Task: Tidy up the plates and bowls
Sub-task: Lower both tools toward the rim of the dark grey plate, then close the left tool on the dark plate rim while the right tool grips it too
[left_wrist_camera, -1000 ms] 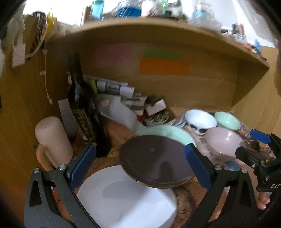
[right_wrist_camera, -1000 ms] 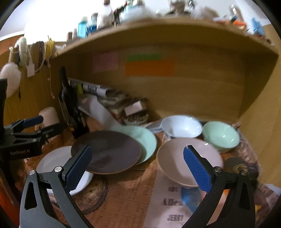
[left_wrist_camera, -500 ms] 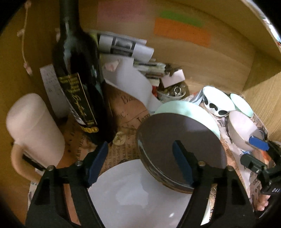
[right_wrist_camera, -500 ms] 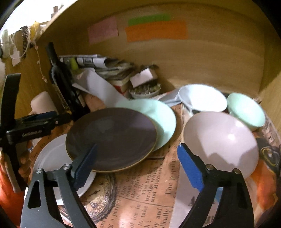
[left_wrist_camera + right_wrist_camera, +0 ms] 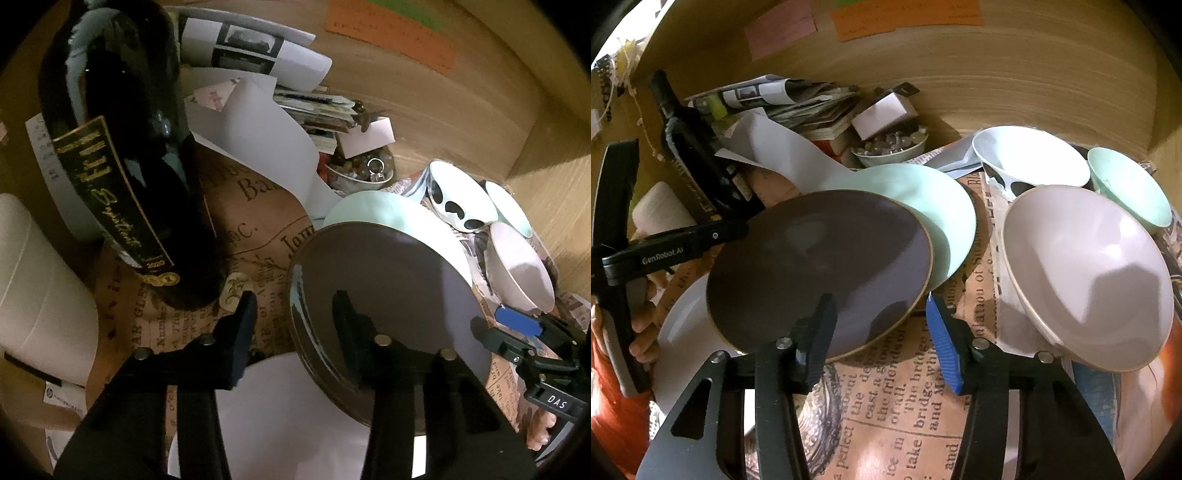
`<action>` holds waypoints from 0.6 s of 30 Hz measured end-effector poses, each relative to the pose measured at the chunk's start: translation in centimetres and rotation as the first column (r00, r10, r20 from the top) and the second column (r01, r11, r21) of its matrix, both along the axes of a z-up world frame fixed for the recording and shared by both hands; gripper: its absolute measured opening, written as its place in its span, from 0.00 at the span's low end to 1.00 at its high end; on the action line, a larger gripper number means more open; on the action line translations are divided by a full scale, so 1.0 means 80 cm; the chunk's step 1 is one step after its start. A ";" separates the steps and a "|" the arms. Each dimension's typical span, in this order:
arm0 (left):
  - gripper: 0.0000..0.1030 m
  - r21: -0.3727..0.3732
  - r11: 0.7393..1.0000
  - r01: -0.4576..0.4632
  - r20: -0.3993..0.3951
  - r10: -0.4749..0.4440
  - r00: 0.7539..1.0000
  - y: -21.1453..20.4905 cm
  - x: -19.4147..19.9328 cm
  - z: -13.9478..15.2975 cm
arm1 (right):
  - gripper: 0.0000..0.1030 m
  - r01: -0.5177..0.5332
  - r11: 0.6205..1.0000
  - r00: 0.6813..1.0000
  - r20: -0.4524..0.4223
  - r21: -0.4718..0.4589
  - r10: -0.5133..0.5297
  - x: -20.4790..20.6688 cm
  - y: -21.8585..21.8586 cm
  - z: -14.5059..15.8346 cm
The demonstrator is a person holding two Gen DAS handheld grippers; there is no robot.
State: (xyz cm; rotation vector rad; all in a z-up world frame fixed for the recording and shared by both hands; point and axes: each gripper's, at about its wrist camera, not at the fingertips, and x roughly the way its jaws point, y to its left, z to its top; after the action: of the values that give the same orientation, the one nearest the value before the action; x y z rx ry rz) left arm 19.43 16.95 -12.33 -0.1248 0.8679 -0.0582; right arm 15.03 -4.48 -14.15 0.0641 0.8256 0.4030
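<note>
Your worktop (image 5: 886,413) is covered in printed newsprint paper and boxed in by wooden walls behind and to the right. A dark bottle (image 5: 122,155), a pale mug (image 5: 40,295) and a paper heap (image 5: 798,103) crowd the back left.

The brown plate (image 5: 820,266) leans on a white plate (image 5: 291,417) and overlaps a green plate (image 5: 934,206). To the right stand a pink bowl (image 5: 1086,273), a white bowl (image 5: 1030,158) and a green bowl (image 5: 1130,184), rims nearly touching.

Your left tongs (image 5: 293,321) have just been closing and straddle the brown plate's left rim; pads not seen to press. Your right tongs (image 5: 882,332) likewise straddle its near rim, partly open. Bare paper lies only in front.
</note>
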 end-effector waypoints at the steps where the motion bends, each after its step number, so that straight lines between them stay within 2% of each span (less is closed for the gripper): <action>1: 0.37 0.001 1.000 0.001 -0.003 -0.001 1.000 0.000 0.002 -0.001 | 0.44 0.003 1.000 1.000 -0.001 -0.002 -0.003 0.001 0.000 -0.001; 5: 0.31 0.000 1.000 0.010 -0.025 -0.010 1.000 0.001 0.010 -0.004 | 0.36 0.005 1.000 0.999 -0.031 0.019 -0.005 0.009 0.000 -0.007; 13: 0.27 -0.015 1.000 0.021 -0.067 -0.022 0.998 0.002 0.022 -0.014 | 0.35 0.016 1.000 0.999 -0.032 -0.017 -0.016 0.014 0.005 -0.008; 18: 0.26 -0.030 0.999 0.035 -0.086 -0.037 0.996 0.000 0.025 -0.018 | 0.33 0.023 1.000 0.997 -0.080 -0.010 -0.023 0.017 0.005 -0.017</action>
State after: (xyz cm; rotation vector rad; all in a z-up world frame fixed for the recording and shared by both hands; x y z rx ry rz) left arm 21.45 16.95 -13.80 -0.1390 0.9559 -0.0997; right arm 16.43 -4.12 -15.47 0.0813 0.9046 0.3768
